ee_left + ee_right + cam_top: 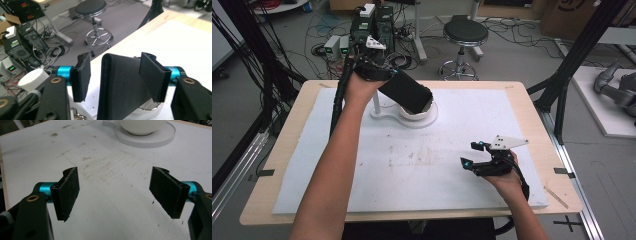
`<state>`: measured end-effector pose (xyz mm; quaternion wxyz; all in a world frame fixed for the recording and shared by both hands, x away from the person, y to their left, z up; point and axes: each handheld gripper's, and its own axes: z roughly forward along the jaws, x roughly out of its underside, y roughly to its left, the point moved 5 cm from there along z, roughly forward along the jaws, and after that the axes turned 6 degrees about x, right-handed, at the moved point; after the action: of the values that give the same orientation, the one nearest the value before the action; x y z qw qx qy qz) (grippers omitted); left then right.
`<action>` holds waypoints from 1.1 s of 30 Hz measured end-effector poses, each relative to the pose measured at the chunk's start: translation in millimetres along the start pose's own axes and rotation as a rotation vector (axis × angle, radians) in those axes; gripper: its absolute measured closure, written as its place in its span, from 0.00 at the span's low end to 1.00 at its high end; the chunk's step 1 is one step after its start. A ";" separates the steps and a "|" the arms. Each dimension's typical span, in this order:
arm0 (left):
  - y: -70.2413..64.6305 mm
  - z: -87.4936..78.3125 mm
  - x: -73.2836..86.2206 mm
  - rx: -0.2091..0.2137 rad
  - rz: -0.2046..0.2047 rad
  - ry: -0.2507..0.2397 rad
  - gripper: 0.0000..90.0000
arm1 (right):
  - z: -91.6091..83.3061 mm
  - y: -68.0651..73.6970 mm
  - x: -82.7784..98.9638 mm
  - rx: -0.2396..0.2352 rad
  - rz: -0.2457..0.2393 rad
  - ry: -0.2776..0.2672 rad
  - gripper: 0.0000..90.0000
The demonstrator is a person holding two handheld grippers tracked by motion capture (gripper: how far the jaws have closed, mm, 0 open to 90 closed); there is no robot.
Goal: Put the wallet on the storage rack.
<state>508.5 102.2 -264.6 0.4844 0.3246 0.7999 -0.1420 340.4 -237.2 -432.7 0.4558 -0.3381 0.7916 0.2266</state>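
Black sleeve [406, 93] in left claw [113, 72] tilts mouth-down over bowl [418, 113].

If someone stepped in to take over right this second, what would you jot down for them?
Left tool: holds a black container, tipped mouth-down over the white bowl. In the left gripper view one pad touches it; the other pad stands apart, so the grip looks loose.
Right tool: open, holding nothing, low over the white mat at the near right.
The bowl sits on a round white base at the back of the mat.
Done: container lifted and tipped. I cannot tell what has come out.
Left, probably: finish tipping, set the container down.
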 end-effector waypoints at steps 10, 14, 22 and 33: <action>-12.7 -44.3 15.0 0.151 -0.037 -0.133 0.40 | -4.2 -6.3 0.6 0.019 0.010 -0.004 0.27; -15.5 -60.4 36.4 0.210 -0.064 -0.167 0.38 | -5.1 -8.7 1.2 0.029 0.017 -0.004 0.26; -22.1 -82.9 85.6 0.262 -0.093 -0.163 0.26 | -6.0 -14.1 1.2 0.051 0.038 -0.006 0.26; -39.1 -88.7 138.7 0.282 -0.107 -0.146 0.16 | -6.5 -24.8 4.3 0.078 0.053 0.000 0.25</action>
<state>377.8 173.9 -344.8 0.4823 0.3351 0.7510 -0.3017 353.6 -259.5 -434.5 0.4623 -0.2989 0.8086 0.2076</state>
